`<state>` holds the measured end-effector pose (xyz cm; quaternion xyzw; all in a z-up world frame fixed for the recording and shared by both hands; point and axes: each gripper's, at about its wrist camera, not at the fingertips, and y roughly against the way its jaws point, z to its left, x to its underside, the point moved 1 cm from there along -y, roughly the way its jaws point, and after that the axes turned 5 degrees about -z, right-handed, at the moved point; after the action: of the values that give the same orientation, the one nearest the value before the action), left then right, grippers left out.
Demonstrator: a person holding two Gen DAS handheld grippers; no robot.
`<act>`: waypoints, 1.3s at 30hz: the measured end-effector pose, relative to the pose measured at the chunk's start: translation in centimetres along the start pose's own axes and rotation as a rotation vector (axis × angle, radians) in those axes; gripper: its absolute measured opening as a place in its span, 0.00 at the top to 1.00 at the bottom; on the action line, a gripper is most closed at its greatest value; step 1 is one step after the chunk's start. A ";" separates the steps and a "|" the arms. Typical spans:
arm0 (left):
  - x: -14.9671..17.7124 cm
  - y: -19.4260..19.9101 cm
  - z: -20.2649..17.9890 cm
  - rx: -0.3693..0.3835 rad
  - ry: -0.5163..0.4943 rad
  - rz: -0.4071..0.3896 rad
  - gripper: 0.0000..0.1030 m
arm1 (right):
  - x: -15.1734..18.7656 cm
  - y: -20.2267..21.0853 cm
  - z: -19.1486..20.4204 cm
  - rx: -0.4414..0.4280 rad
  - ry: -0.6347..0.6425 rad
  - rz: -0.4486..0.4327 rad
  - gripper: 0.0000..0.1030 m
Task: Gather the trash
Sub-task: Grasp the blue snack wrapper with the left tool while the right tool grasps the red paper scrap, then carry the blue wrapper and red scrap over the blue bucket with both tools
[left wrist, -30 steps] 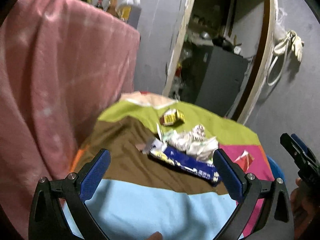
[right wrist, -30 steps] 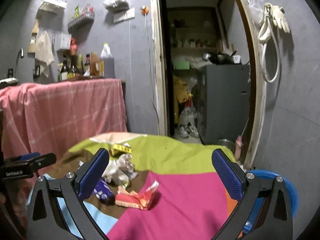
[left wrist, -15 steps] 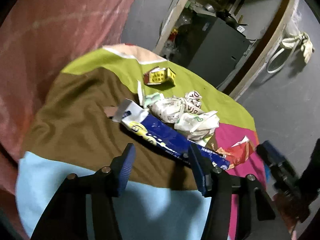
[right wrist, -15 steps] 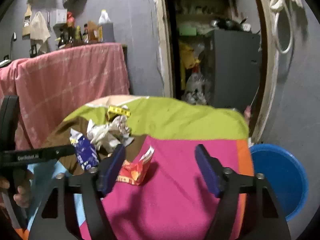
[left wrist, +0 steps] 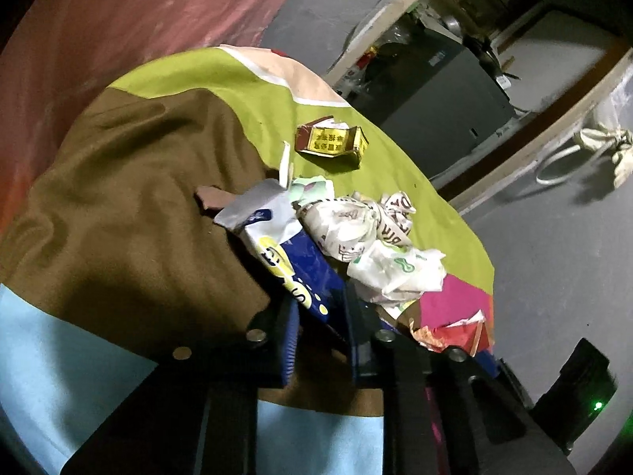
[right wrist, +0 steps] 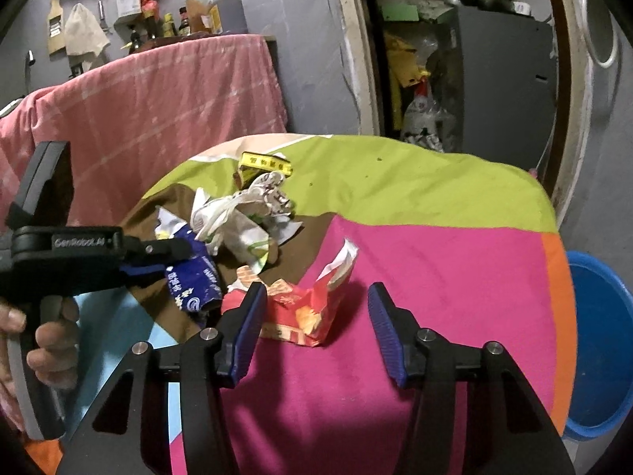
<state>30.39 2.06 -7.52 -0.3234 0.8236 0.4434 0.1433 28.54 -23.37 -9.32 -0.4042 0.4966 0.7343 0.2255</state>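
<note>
The step in hand looks like picking up the first bits of trash. The left hand-held gripper [left wrist: 320, 328] pinches the near end of the blue wrapper [left wrist: 300, 261], which lies on the surface [left wrist: 130, 206] beside the crumpled paper [left wrist: 372, 237]. The right hand-held gripper [right wrist: 314, 318] is spread wide, with the red wrapper [right wrist: 308, 308] between its fingers, nearer the left one. Next it likely needs to squeeze, then both lift toward the blue bin [right wrist: 597, 340] at the far right
</note>
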 end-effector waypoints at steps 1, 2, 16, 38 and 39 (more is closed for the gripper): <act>-0.1 0.2 0.1 0.002 0.006 0.000 0.87 | 0.0 -0.1 0.0 -0.005 -0.002 0.004 0.50; -0.2 0.3 0.1 0.003 0.008 0.001 0.88 | 0.0 -0.1 0.0 -0.014 -0.005 0.010 0.50; 1.2 3.4 -1.8 -0.013 -0.109 -0.079 0.94 | 0.4 -0.9 0.1 -0.060 -0.023 0.056 0.77; 5.1 8.4 -11.3 0.071 -0.336 -0.346 0.99 | -2.8 13.6 0.9 0.111 0.104 -0.384 0.90; 5.4 8.8 -12.2 0.088 -0.352 -0.372 0.99 | -3.0 14.6 0.7 0.125 0.105 -0.412 0.90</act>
<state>21.15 -6.67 2.16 -0.3806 0.7308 0.4228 0.3772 19.30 -28.41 1.21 -0.5199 0.4589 0.6186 0.3693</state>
